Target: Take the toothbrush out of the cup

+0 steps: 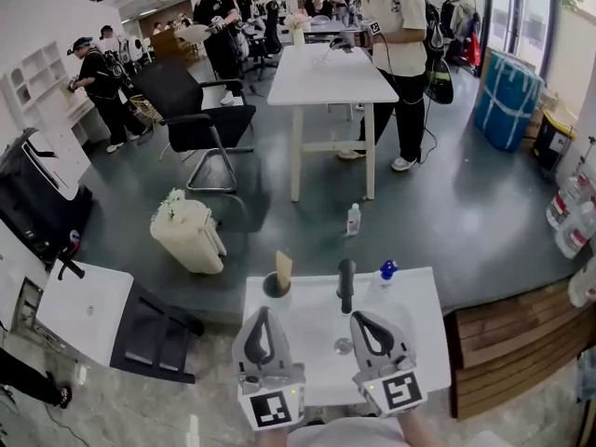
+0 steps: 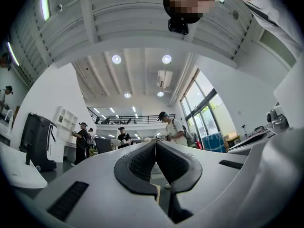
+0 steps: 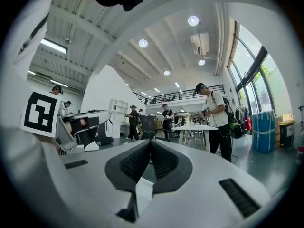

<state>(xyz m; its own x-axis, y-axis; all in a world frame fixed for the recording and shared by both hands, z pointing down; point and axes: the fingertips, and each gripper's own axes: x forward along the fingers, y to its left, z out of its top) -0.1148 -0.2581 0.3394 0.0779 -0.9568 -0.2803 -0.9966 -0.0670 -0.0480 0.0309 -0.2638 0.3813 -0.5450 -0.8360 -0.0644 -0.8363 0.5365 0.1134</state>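
While hovering low in the frame, the left claw (image 1: 260, 313) and right claw (image 1: 358, 318) are both sitting closed and empty, short of the cup (image 1: 275, 288) on the surface (image 1: 414, 329).

Big open-plan lab or data-collection workspace, not a home. The head view shows a polished grey floor (image 1: 466, 212), white work tables (image 1: 326, 77) at top centre, a black office chair (image 1: 196, 110) to their left, a white shelf unit (image 1: 33, 82) at the far left edge and a big blue bin (image 1: 507, 96) upper right. Several people (image 1: 396, 35) in caps stand at tables and shelves across the top of that frame, and the right gripper view shows a high ribbed ceiling with round lights (image 3: 193, 20), a railed mezzanine (image 3: 183, 93) at centre and tall windows (image 3: 247, 75) on the right.
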